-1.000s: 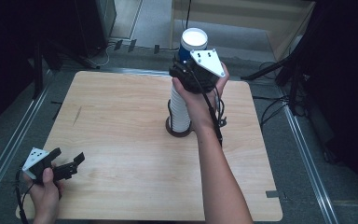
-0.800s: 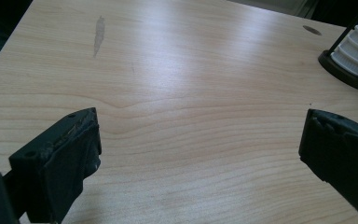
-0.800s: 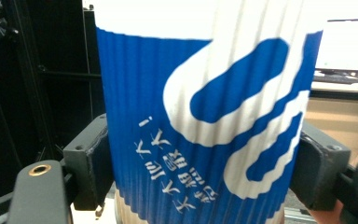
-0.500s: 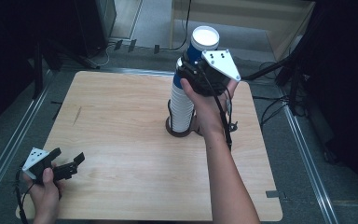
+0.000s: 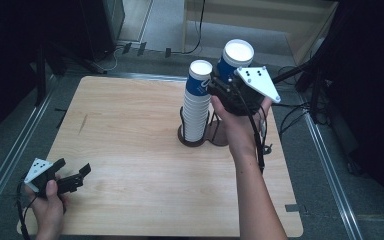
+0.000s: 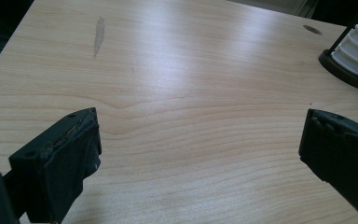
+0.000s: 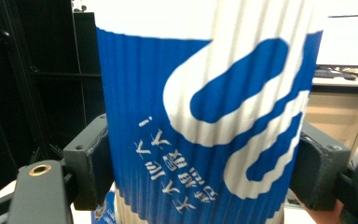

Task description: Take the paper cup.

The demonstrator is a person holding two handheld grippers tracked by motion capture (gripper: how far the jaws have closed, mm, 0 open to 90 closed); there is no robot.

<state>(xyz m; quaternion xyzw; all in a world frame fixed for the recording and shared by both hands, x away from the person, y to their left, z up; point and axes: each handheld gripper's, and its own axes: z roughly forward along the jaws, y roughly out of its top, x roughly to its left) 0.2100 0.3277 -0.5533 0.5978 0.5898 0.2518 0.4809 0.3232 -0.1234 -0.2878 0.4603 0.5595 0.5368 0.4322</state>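
A tall stack of blue-and-white paper cups stands upside down in a dark wire holder near the table's far middle. My right gripper is shut on one blue-and-white cup, held up in the air just right of the stack's top. In the right gripper view that ribbed cup sits squeezed between both black pads. My left gripper rests open low over the near left corner of the wooden table; in the left gripper view its jaws stand wide apart over bare wood, with the holder's base at the far right.
Metal rails run along the table's left and right sides. Cables lie on the floor to the right and behind the table. A light wooden shelf unit stands beyond the far edge.
My right gripper has lifted the top cup off the stack and carried it to the right, away from the stack. The left gripper has stayed in place.
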